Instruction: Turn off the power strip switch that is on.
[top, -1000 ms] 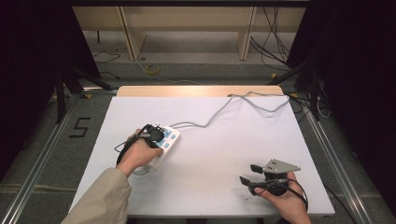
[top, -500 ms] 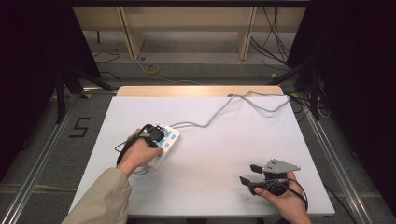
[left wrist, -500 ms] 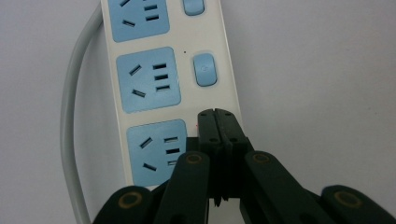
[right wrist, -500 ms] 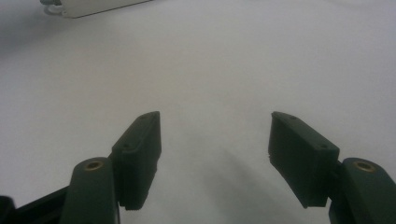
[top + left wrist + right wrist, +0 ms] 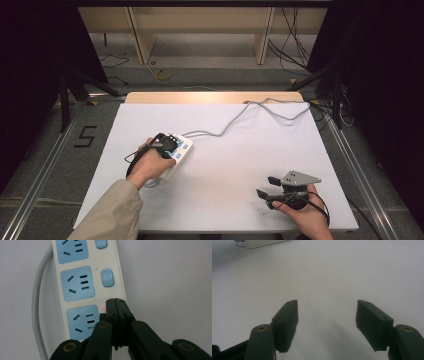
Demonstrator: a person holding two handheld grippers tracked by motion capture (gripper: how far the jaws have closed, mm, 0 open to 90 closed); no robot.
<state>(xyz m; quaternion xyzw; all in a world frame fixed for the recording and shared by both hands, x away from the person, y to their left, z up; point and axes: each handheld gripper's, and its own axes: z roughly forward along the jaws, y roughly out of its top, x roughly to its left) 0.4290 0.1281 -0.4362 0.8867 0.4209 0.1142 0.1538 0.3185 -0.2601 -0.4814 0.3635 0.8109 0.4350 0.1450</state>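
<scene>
Left gripper [image 5: 116, 301] has its jaws pressed together, and its tip sits on the white power strip [image 5: 90, 277] at the spot where the bottom blue switch would be, with a tiny red light [image 5: 103, 307] glowing just beside it. Almost nothing has moved in the last second, so it looks like the press is being held and that socket is probably on. Right gripper [image 5: 267, 187] rests spread wide at the lower right of the white table [image 5: 240, 145], well apart from the strip at the middle left.
</scene>
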